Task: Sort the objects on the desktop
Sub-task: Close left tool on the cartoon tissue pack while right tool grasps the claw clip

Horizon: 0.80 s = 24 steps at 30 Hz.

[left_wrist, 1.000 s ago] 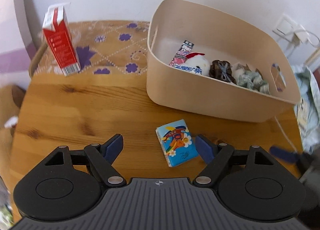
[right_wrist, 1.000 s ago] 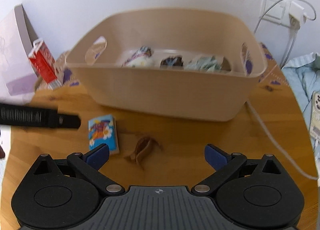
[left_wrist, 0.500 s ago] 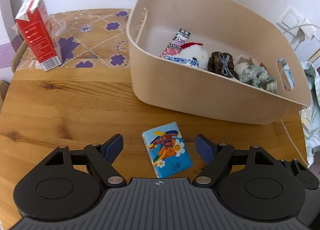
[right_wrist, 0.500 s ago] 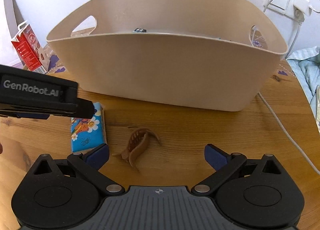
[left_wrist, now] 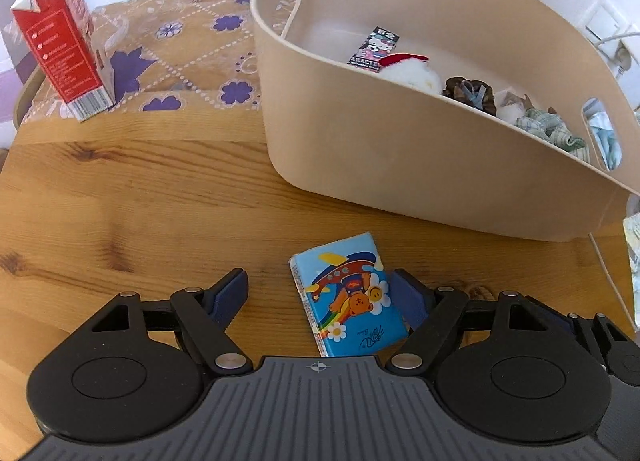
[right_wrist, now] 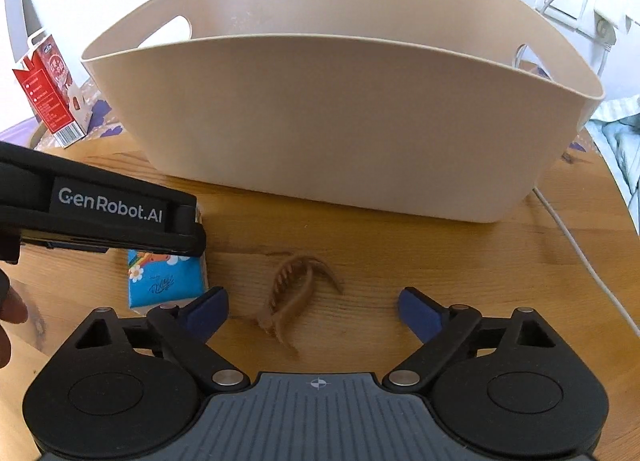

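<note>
Both my hand-held grippers have dropped to the bench. Left hand-held gripper is wide around the tissue pack; right hand-held gripper is closing on the hair claw — not touching yet. Both go in the tub next, prob.

You are looking at a wooden table lying under your left tongs. A flowered cloth is covering its far edge, ahead and left of them. A white cable is trailing right of your right tongs, with a wall socket sitting far ahead-right.
</note>
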### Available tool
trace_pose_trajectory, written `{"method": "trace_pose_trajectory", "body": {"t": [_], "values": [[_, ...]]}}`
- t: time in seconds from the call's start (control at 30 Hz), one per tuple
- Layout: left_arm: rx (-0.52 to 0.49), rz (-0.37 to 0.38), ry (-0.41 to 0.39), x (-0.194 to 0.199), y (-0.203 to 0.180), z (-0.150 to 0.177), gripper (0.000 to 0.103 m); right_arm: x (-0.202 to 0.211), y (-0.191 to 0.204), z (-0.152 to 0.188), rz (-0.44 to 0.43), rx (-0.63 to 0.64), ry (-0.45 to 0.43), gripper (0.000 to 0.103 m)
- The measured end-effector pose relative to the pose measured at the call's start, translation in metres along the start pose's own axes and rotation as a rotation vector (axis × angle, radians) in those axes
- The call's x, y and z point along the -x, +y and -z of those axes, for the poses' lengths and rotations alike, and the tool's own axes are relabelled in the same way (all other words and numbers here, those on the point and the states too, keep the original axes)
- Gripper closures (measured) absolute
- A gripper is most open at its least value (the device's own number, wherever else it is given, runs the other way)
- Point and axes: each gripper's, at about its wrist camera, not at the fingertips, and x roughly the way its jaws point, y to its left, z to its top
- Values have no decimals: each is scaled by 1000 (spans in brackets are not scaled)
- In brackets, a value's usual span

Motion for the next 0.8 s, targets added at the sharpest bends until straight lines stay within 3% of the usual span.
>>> {"method": "trace_pose_trajectory", "body": {"t": [0.17, 0.4, 0.47, 0.57, 0.67, 0.73, 0.8], "values": [[10, 2, 5, 0, 2, 0, 23, 4, -3, 2, 17, 11, -10, 25], [-22, 32, 26, 1, -4, 3, 43, 14, -9, 12, 30, 20, -20, 47], [-69, -1, 36, -1, -11, 5, 51, 17, -11, 15, 34, 23, -22, 50], [-145, -30, 17, 1, -21, 12, 51, 21, -13, 20, 36, 31, -22, 57], [-183, -63, 6, 3, -24, 15, 65, 26, -15, 24, 40, 31, -27, 71], [-195, -69, 4, 5, -23, 16, 81, 28, -17, 27, 40, 36, -30, 84], [-193, -61, 14, 6, -19, 15, 82, 31, -18, 30, 38, 43, -31, 86]]}}
